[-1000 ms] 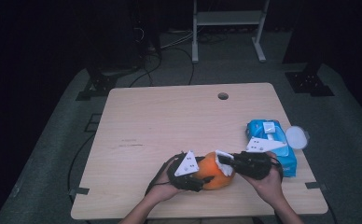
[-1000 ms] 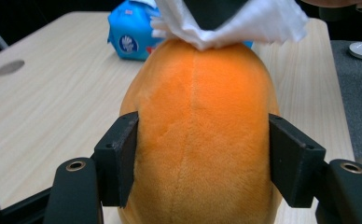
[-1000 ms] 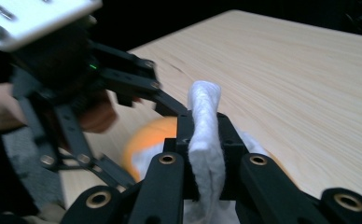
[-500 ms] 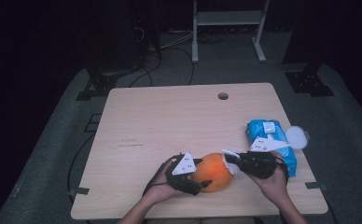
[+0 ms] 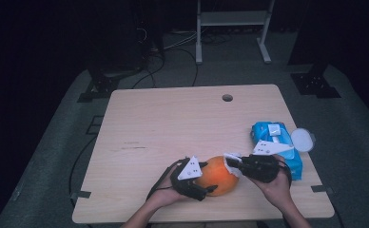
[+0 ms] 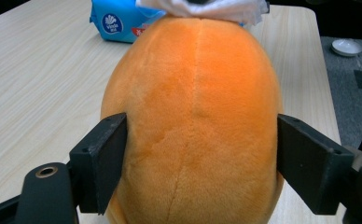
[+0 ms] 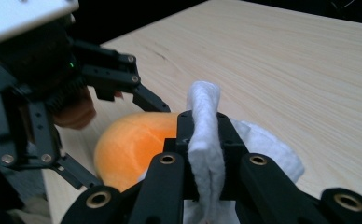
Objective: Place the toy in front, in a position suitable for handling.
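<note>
Loosened within the last half second: left gripper (image 5: 206, 186), jaws just opened from a squeeze on the round orange plush ball (image 5: 219, 175), now flanking its sides and, in the left gripper view, pads (image 6: 102, 158) at most brushing the fuzzy pile, no dent left. Otherwise unmoved since a second ago, both hands and ball in place.

Right gripper (image 5: 231, 163): clamped tight on a folded white wipe (image 7: 206, 135), soft and fibrous, standing up between the jaws and pressed against the ball's far end at about 3 o'clock.

Ball: resting on the pale wooden table (image 5: 173, 123) near the front edge, roughly 6 o'clock from the tabletop's middle, between the two grippers. Egg-like outline, short velvety nap, a seam down the middle in the left gripper view.

Around: blue plastic pack of wipes (image 5: 274, 142), glossy and soft-sided, at 2 o'clock from the ball, just behind the right gripper's grey three-cornered plate. Small round white lid (image 5: 302, 139), smooth, just off the table's right edge at 3 o'clock from the pack. Round cable hole (image 5: 227, 98) in the tabletop at 12 o'clock from the ball, well apart. Grey floor mat with black cables (image 5: 173, 52) and white metal frame legs (image 5: 232, 28) beyond the far edge. Between ball and pack, only the right gripper itself in the way.
</note>
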A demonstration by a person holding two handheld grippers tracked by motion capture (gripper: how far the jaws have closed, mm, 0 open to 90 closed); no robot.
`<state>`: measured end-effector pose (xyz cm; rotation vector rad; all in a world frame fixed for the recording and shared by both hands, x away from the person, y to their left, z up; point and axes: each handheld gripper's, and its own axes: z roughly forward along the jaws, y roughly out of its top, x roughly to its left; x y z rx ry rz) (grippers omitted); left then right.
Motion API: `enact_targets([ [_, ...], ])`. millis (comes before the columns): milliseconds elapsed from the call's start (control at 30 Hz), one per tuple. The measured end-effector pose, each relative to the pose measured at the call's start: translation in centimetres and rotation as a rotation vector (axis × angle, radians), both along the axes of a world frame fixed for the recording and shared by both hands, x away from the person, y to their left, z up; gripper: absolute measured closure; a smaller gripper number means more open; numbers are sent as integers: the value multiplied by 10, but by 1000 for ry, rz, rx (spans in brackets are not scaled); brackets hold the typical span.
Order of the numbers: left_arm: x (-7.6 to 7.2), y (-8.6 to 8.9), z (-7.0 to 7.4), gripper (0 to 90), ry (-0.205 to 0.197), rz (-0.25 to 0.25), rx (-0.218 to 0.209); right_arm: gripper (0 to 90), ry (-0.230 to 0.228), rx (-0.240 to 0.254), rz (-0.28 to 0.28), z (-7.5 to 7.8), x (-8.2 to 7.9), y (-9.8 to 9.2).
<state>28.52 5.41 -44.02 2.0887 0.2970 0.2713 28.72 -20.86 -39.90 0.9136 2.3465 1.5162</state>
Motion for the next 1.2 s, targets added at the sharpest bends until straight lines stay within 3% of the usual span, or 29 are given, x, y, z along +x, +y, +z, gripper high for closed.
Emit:
enact_targets([
  [233, 1, 0, 0, 213, 9, -8, -16, 828, 51, 21, -86, -10, 13, -29],
  [333, -1, -5, 2, 203, 9, 2, -5, 830, 45, 23, -72, -7, 8, -23],
  [500, -6, -8, 3, 193, -14, -6, 27, 827, 22, 45, 38, 2, -4, 3],
  [633, -4, -4, 3, 198, -4, -12, 12, 828, 18, 20, 13, 0, 1, -2],
  [667, -4, -3, 3, 198, -3, -18, 7, 828, 29, 16, -12, -3, 6, -8],
  [767, -4, 0, 4, 193, 30, -71, -44, 828, 99, 74, -43, -11, 16, -26],
  [867, -4, -3, 5, 204, 22, -59, -28, 829, 108, 81, -48, -12, 14, -27],
  [933, -4, -5, 4, 209, 17, -44, -24, 831, 91, 71, -33, -9, 10, -20],
  [1100, -3, -3, 3, 214, 24, -11, -33, 829, 44, 70, 77, 3, -7, 6],
  [1200, -2, -1, 2, 214, 27, -11, -35, 830, 10, 25, 76, 6, -10, 11],
])
